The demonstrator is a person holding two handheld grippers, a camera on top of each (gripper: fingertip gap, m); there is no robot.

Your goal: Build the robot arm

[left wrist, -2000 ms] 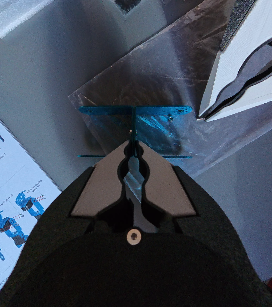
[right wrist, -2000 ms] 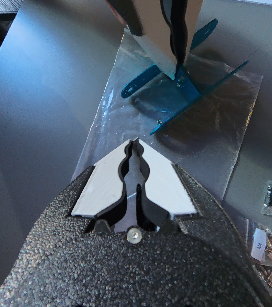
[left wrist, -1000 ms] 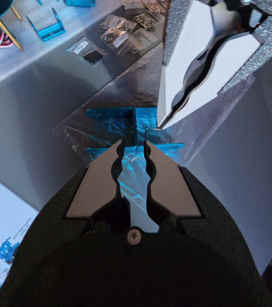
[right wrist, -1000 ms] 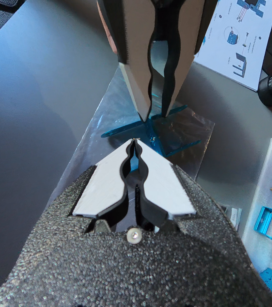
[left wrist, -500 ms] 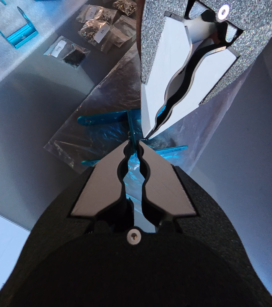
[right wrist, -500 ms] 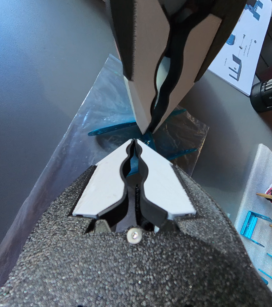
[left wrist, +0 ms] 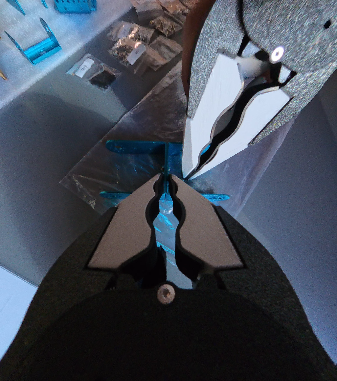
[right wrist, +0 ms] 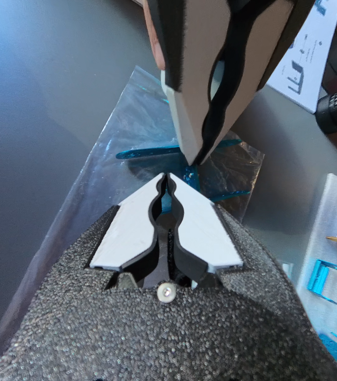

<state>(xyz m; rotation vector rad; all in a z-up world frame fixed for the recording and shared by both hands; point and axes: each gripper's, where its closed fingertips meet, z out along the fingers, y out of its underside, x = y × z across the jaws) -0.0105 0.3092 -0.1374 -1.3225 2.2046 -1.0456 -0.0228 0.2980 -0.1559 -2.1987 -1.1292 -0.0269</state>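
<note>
A grey table carries a clear plastic bag in the left wrist view. There the left gripper is clamped on the upright web of a blue metal bracket; the right gripper points down just beside it.

In the right wrist view, the right gripper has its tips pressed together; whether they pinch anything is unclear. The bracket stands just past them.

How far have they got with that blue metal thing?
Done: the blue bracket assembly stands on the clear bag, its two halves seemingly joined. In hand: the left gripper clamps its upright middle plate; the right gripper, shut, has its tip right beside it. Left: loose blue brackets and screw bags lie untouched.
</note>
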